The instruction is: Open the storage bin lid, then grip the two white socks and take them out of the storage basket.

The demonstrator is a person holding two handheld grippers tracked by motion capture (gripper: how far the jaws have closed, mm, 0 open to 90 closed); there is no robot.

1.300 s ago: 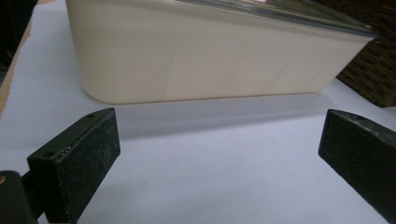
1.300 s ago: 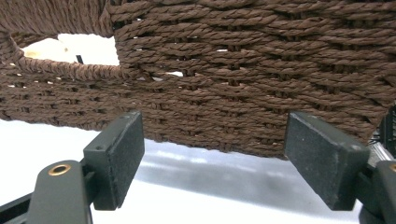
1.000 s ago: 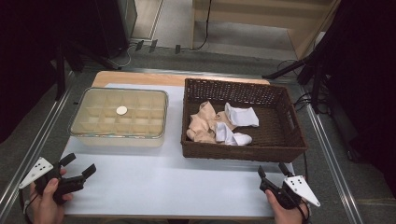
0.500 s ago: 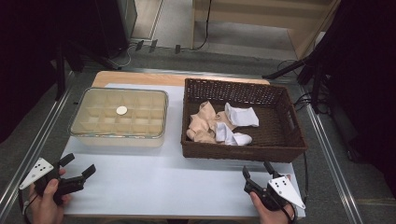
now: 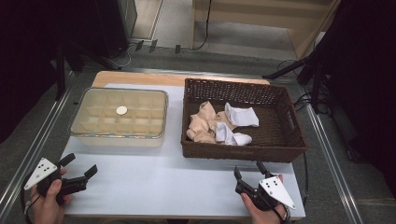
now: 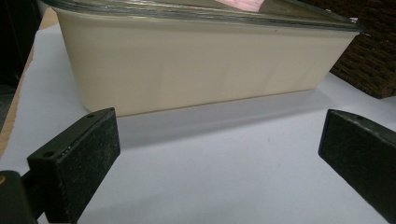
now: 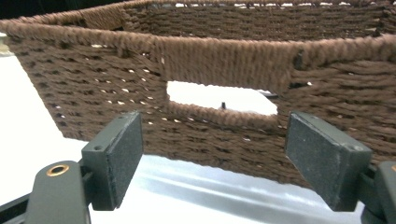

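Note:
A brown wicker basket (image 5: 243,150) stands at the right of the white table and holds beige socks (image 5: 203,122) and white socks (image 5: 240,115). Just short of its front wall, my right gripper (image 5: 248,169) is open and empty. In the right gripper view the right gripper (image 7: 223,140) faces the basket (image 7: 224,60) and its handle hole. A cream compartment box (image 5: 88,140) with a clear lid sits at the left, a small white disc (image 5: 121,110) on the lid. My left gripper (image 5: 80,164) rests open at the front left corner. In its own view the left gripper (image 6: 222,135) points at the box's side (image 6: 201,60).
A bare strip of white table (image 5: 159,182) runs between the two grippers along the front. A wooden board edge (image 5: 140,78) shows behind the box. Metal rails (image 5: 327,154) flank the table, and dark stands and cables sit on the floor beyond.
My right gripper has moved left and forward, closer to the basket's front wall. The left gripper has stayed where it was.

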